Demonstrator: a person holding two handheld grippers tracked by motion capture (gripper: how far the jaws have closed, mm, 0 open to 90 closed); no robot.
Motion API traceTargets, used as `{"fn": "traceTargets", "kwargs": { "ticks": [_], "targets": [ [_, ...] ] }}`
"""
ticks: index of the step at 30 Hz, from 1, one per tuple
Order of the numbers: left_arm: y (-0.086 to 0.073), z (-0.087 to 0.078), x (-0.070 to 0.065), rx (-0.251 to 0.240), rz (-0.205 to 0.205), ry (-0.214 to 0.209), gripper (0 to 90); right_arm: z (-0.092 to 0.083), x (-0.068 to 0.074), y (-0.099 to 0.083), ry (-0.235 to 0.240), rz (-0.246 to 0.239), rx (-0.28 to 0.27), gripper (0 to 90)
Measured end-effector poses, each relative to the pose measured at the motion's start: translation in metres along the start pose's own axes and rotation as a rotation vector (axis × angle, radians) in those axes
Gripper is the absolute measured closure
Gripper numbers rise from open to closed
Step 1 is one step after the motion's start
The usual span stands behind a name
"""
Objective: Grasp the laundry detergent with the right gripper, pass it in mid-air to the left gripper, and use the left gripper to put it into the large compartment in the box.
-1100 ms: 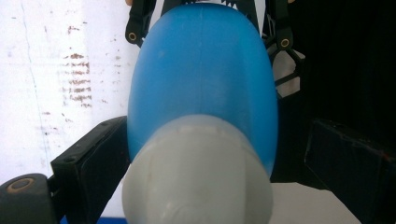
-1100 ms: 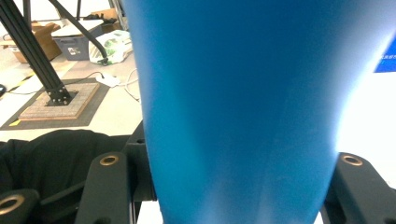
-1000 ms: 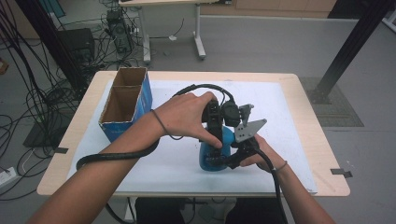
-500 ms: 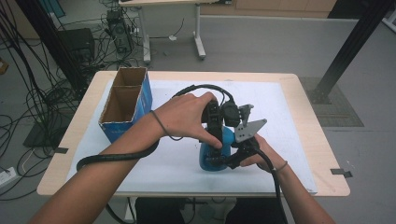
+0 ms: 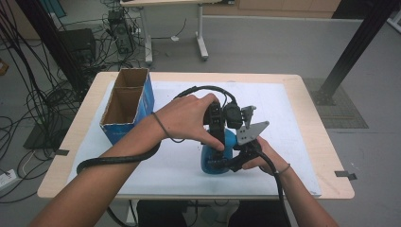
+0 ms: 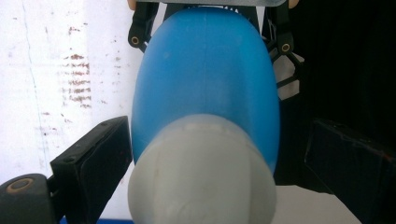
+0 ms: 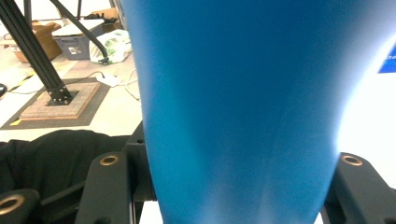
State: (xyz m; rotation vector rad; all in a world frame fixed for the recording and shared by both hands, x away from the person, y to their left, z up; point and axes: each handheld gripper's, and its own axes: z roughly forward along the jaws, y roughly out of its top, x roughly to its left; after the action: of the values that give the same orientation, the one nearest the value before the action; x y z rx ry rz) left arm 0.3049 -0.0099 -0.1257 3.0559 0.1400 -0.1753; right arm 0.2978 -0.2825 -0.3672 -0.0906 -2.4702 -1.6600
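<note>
We've got a blue bottle (image 5: 215, 158) upright on the white mat (image 5: 293, 123), clamped low on its body btw the jaws of the right gripper (image 5: 234, 163), which comes in level from the side nearest us. In the right gripper view the blue wall (image 7: 243, 107) runs straight up btw both black jaws, pads pressed to it, so that claw is closed on the bottle.

The left gripper (image 5: 218, 142) comes down from above, jaws pointing at the bottle's top. In the left gripper view its two black pads (image 6: 93, 163) stand either side of the whitish cap (image 6: 201, 172), w/ gaps showing both sides, so we read it as spread open around the cap, not yet biting.

Handling, our judgement: smooth moulded plastic, matte sheen, prob. light and a bit squeezable in the belly, stiffer at shoulder and neck. Slick surface, so the wide oval body could twist in the right claw if we turn the cap hard. Best hold for the left claw is square on the cap's sides. Cap looks frosted, rounded, tapering.

An open blue cardboard box (image 5: 125, 106) sits well to the left of the left claw, apart from the bottle.
</note>
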Motion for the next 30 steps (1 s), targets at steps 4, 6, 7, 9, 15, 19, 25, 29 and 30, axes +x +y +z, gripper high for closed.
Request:
{"fn": "traceTargets", "kwargs": {
  "ticks": [4, 6, 7, 9, 15, 19, 25, 29, 30],
  "targets": [
    [-0.0002, -0.0006, 0.0005, 0.0, -0.001, 0.001, 7.7, -0.0001, -0.0002, -0.0001, -0.001, -0.001, 0.0, 41.7],
    [-0.0002, -0.0005, 0.0004, -0.001, 0.0, 0.001, 7.6, 0.0, -0.0006, -0.0002, 0.001, 0.001, 0.0, 41.7],
    [-0.0002, -0.0002, 0.0006, -0.003, -0.001, -0.002, 7.5, 0.0, -0.0005, -0.0004, -0.001, 0.001, -0.001, 41.7],
    [-0.0001, -0.0003, 0.0006, -0.004, 0.001, -0.001, 7.3, 0.0001, -0.0002, -0.0005, -0.002, 0.002, -0.002, 41.7],
    [-0.0004, -0.0014, 0.0009, -0.012, 0.012, -0.009, 6.6, 0.0, -0.0005, -0.0007, 0.0, 0.005, -0.002, 41.7],
    [-0.0004, -0.0025, 0.0002, -0.018, 0.005, -0.001, 6.8, 0.0003, -0.0008, -0.0002, 0.001, 0.005, 0.0, 41.7],
    [0.0022, -0.0019, -0.0007, -0.007, 0.007, 0.001, 9.2, 0.0007, -0.0014, -0.0002, 0.002, 0.006, -0.001, 41.7],
    [0.0041, -0.0002, -0.0017, -0.001, 0.009, 0.006, 11.2, 0.0013, -0.0012, 0.0003, 0.002, 0.002, 0.0, 41.7],
    [0.0048, 0.0001, -0.0018, 0.002, 0.012, 0.007, 11.5, 0.0013, -0.0011, 0.0005, 0.002, 0.001, 0.001, 41.7]
  ]
}}
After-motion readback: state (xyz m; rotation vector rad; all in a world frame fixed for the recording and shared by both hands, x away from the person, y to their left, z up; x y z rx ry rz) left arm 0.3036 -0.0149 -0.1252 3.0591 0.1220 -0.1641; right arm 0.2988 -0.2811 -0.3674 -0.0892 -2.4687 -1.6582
